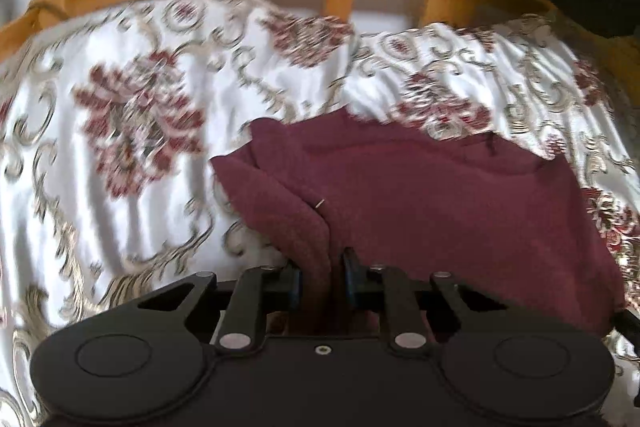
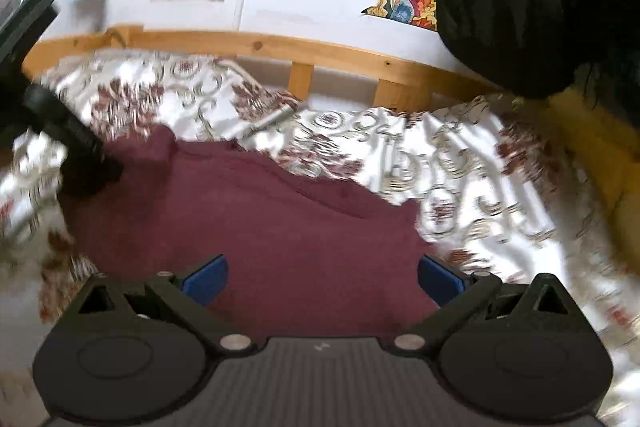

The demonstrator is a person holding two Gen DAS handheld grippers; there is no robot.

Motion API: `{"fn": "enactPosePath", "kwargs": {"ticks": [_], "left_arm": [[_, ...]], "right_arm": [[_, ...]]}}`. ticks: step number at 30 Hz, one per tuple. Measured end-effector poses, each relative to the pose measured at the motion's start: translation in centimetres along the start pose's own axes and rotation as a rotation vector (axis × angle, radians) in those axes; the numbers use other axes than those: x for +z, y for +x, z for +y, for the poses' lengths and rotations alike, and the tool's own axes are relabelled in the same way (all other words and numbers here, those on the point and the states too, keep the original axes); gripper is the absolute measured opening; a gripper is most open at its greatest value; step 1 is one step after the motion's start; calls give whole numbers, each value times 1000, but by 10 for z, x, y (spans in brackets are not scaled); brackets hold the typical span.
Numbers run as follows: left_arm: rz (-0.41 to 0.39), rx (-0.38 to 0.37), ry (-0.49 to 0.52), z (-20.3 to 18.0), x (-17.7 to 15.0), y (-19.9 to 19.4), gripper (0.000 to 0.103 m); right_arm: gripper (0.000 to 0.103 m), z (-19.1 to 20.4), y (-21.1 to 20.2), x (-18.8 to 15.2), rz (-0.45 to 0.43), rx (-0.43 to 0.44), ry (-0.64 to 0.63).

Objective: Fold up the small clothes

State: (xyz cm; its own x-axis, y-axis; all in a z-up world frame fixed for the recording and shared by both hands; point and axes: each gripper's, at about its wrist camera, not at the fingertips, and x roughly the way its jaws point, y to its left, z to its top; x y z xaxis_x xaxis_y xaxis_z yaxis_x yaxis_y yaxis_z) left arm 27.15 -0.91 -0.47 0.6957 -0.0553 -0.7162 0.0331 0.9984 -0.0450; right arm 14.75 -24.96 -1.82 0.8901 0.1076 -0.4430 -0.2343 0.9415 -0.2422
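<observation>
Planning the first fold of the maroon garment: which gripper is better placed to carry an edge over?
Left. The left gripper already pinches the maroon garment; the right gripper is open.

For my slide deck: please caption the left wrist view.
Left gripper pinches a fold of maroon knitted garment above the floral bedspread.

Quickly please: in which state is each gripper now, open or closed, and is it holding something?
Left gripper: closed on a fold of the dark red garment.
Right gripper: open, holding nothing; the garment lies under it.
</observation>
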Motion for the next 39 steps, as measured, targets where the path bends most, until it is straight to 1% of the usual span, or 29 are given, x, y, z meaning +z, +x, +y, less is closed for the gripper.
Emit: {"fn": "enactPosePath", "kwargs": {"ticks": [2,4,5,7,9,10,11,13,15,19,20,21,22,24,25,26,27,28,30,31,33,35,36,37,39], "left_arm": [[11,10,33,-19,7,-2,20],[18,0,71,-40,12,-4,20],[21,-4,94,-50,14,-5,20],[29,-11,153,-75,17,-5,20],[33,-31,201,-98,15,-5,20],[37,-46,215,-108,13,-4,19],[43,-60,224,-116,11,-3,19],[53,-85,243,-134,5,-1,19],[55,-86,272,-150,-4,3,19],[62,-96,326,-171,-16,8,20],[60,-96,332,-174,-18,8,23],[57,-97,332,-175,-18,8,31],[49,-104,322,-175,-19,6,35],[35,-146,296,-172,-21,1,49],[27,-164,289,-171,-23,-3,51],[14,-182,284,-170,-24,-7,56],[-3,-198,280,-169,-25,-13,62],[-30,-223,275,-165,-28,-21,66],[-91,-256,270,-158,-34,-36,83],[-123,-258,270,-155,-38,-43,86],[-182,-238,279,-149,-46,-54,97],[-214,-201,294,-145,-53,-60,102],[-222,-174,308,-143,-57,-60,102],[-218,-146,324,-142,-60,-57,102],[-180,-91,340,-140,-64,-48,102]], "right_arm": [[103,-13,-12,-5,6,-61,-30],[103,-25,-20,-15,18,-123,21],[103,-32,-22,-23,29,-149,85],[103,-44,-20,-39,56,-165,197],[103,-58,-10,-49,119,-133,268],[103,-64,-6,-52,137,-127,273],[103,-69,-2,-54,143,-141,264],[103,-76,3,-58,138,-182,234],[103,-82,10,-61,163,-221,224],[103,-89,8,-69,141,-212,238],[103,-87,8,-69,140,-214,224],[103,-86,9,-69,140,-216,208],[103,-85,10,-69,140,-218,195],[103,-83,14,-69,144,-225,182],[103,-82,14,-69,143,-228,179],[103,-82,15,-69,141,-230,177],[103,-81,15,-69,139,-230,177],[103,-81,15,-69,138,-231,177],[103,-80,16,-69,134,-234,176],[103,-81,17,-69,133,-235,174],[103,-80,19,-70,133,-239,166],[103,-77,20,-71,132,-242,157],[103,-76,21,-71,132,-242,152],[103,-74,23,-71,133,-242,147],[103,-70,25,-72,138,-237,139]]}}
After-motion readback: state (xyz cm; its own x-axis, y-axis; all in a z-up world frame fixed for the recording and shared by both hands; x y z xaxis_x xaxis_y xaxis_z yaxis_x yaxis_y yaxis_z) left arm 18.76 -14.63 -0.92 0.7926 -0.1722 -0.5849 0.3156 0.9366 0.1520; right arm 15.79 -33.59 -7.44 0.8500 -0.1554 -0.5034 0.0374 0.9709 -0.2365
